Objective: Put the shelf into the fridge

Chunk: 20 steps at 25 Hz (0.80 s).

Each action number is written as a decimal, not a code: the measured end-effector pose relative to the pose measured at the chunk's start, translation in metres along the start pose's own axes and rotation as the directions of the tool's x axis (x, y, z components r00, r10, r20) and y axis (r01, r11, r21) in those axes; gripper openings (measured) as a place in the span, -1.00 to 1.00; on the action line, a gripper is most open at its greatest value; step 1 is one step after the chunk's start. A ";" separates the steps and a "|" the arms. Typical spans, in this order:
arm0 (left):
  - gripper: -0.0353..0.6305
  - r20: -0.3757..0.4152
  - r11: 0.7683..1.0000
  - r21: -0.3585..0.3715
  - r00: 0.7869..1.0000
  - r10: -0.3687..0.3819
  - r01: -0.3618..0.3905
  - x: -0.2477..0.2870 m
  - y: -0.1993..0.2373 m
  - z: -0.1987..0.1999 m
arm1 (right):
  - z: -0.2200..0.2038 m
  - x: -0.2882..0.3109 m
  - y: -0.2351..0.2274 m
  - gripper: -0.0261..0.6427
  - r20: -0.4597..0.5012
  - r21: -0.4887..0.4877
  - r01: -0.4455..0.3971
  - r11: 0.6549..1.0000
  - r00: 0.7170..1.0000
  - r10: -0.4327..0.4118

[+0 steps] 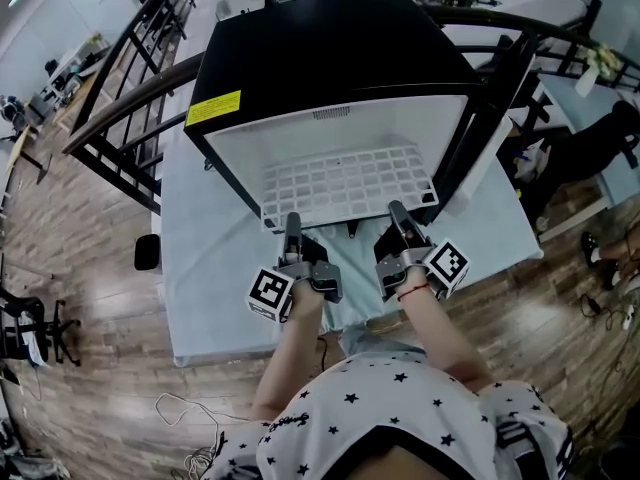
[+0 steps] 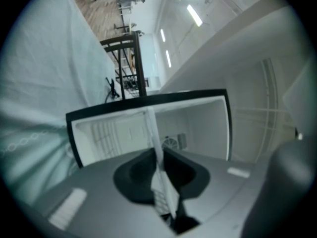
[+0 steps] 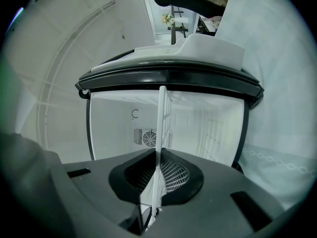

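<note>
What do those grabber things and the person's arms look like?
The left gripper and right gripper are dark grey with long narrow jaws. Each carries a white cube printed with black square markers. A thin red band circles the right wrist. The shirt is white with black stars.

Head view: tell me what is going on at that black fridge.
A person holds a gripper in each hand. The left gripper and the right gripper are both shut on the front edge of a white wire-grid shelf, held in the mouth of the open black mini fridge. The fridge stands on a pale cloth-covered table. The shelf's front edge sticks out.
</note>
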State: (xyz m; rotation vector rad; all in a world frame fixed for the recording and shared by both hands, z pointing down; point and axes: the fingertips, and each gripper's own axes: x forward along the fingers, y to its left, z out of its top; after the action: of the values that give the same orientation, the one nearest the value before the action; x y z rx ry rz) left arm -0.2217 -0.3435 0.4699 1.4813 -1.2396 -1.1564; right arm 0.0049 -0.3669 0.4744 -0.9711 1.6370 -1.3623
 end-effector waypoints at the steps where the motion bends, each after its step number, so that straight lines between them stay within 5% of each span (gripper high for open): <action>1: -0.75 -0.002 1.000 0.001 1.000 0.002 -0.002 0.002 0.001 0.000 | 0.000 0.002 -0.001 -0.85 0.002 0.001 0.001 1.000 1.000 -0.001; 20: -0.76 0.006 1.000 0.009 1.000 0.017 -0.017 0.033 0.010 0.008 | 0.008 0.034 -0.009 -0.85 0.005 -0.026 0.013 1.000 1.000 -0.013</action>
State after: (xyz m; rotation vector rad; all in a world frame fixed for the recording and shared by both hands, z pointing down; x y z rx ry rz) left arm -0.2287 -0.3777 0.4740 1.4722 -1.2604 -1.1460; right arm -0.0007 -0.4020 0.4793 -1.0009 1.6517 -1.3488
